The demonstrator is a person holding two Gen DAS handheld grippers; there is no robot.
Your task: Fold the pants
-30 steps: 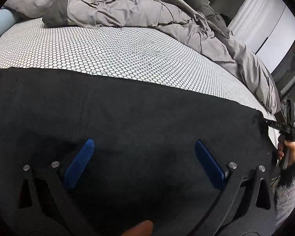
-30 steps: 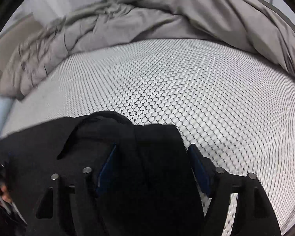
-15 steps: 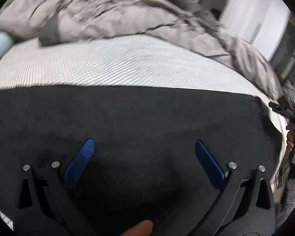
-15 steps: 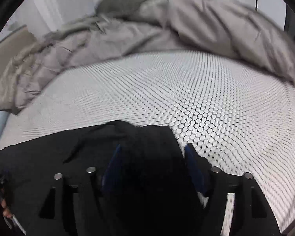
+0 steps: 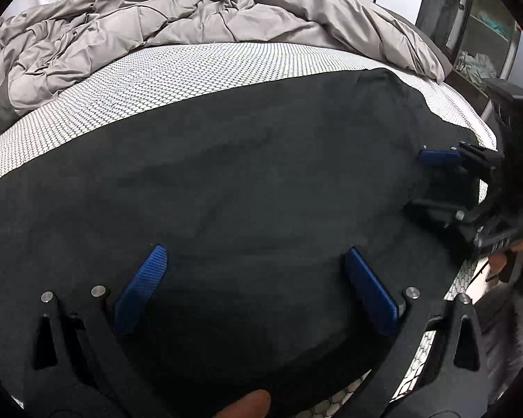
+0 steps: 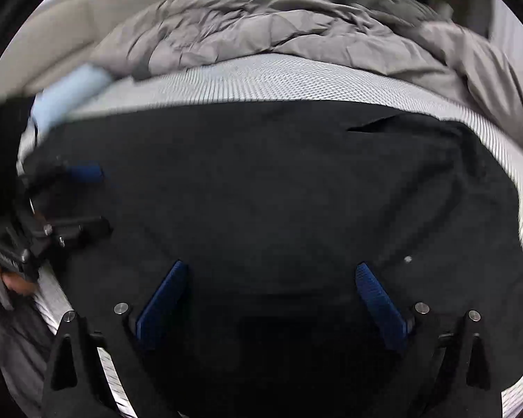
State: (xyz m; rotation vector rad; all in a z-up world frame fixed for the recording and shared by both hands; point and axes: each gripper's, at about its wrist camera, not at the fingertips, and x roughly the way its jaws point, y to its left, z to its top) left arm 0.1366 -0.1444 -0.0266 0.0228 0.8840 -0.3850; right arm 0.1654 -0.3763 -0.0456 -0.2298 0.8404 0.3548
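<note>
Left hand-held gripper (image 5: 254, 278) spread wide over black pants (image 5: 244, 181), pinching nothing. Right hand-held gripper (image 6: 272, 296) jaws opening, pants beneath, unpinched. Pants flat on honeycomb-patterned bed (image 5: 191, 69). Grey duvet (image 5: 157, 24) bunched beyond.

Pants (image 5: 247, 188): matt black cloth, soft nap, on mattress cover (image 5: 177, 80), white knit w/ dark honeycomb print. Behind pants: grey duvet (image 5: 164, 24), crumpled, slight sheen. Left gripper (image 5: 258, 289): matt black plastic, ribbed blue pads (image 5: 143, 289), bare metal pins.
</note>
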